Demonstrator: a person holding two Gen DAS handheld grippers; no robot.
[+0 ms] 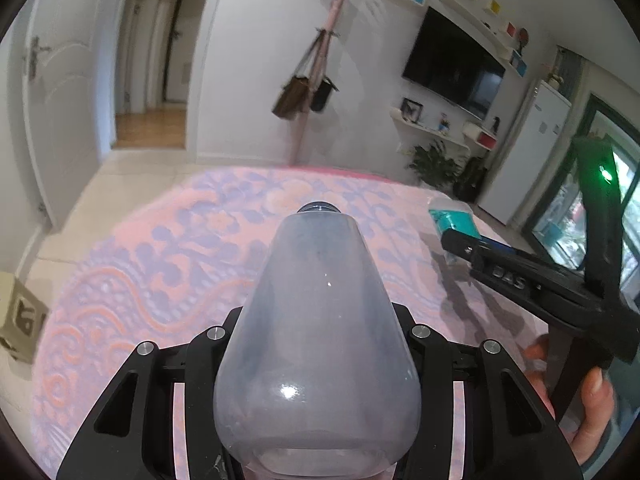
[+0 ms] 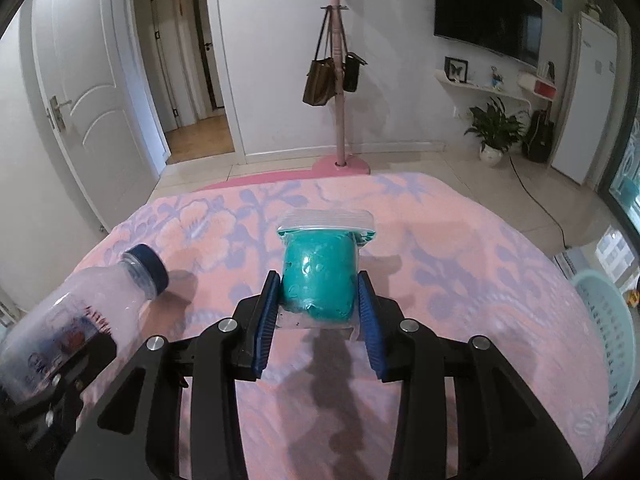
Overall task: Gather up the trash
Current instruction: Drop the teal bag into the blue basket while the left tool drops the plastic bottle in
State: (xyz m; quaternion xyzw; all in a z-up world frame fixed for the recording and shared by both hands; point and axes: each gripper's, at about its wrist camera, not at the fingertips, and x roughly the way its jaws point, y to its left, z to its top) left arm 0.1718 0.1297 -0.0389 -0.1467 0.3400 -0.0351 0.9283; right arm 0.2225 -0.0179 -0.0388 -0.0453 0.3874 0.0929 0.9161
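Left gripper [image 1: 316, 360] clamps the light, slick bottle [image 1: 316, 320]. Right gripper [image 2: 318, 312] straddles the soft bag [image 2: 320, 276]; contact unclear. Pinch its middle.

Dim daylight, fisheye warp, slight blur

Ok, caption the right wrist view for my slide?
Right claw closing around teal-filled zip bag on pink bedspread.
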